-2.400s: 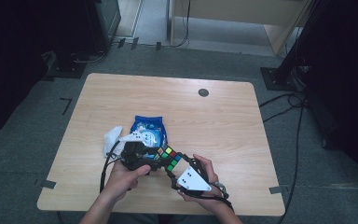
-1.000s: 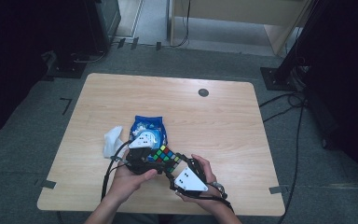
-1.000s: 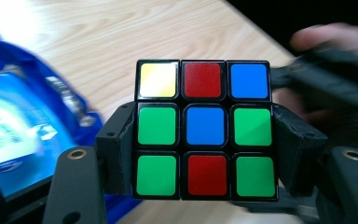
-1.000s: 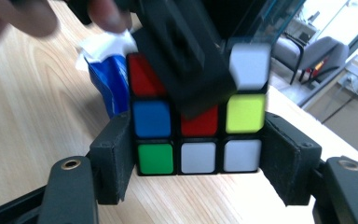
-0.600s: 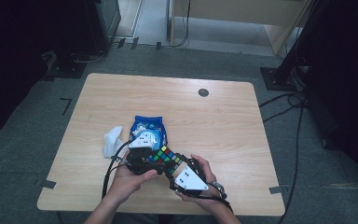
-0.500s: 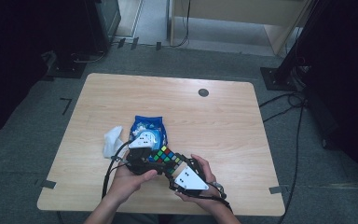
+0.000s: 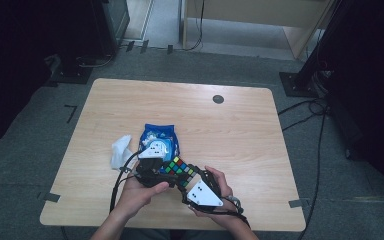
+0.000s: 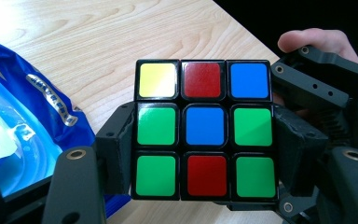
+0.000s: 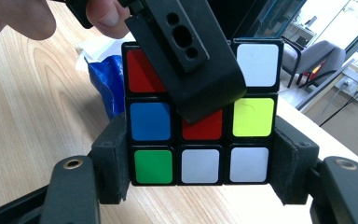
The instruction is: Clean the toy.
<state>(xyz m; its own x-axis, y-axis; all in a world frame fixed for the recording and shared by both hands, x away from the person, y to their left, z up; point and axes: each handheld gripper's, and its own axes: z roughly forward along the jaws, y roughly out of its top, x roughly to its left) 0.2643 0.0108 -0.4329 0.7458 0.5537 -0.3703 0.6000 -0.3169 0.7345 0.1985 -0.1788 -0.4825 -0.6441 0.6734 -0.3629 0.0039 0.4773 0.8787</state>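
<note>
Both grippers, left gripper [image 7: 162, 170] and right gripper [image 7: 190, 181], clamped the Rubik's cube [image 7: 179, 168] at lower centre, bracing opposite layers for a twist.

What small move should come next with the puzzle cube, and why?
Probably twist one layer: the left gripper and the right gripper each clamp the puzzle cube on opposite sides, its colours are scrambled, and it is held above the table.

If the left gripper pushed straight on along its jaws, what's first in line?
The puzzle cube: the left gripper already clamps its sides, so nothing lies between. Just past the cube's right side sits a jaw of the right gripper, which also grips it. Depth beyond is unclear.
</note>
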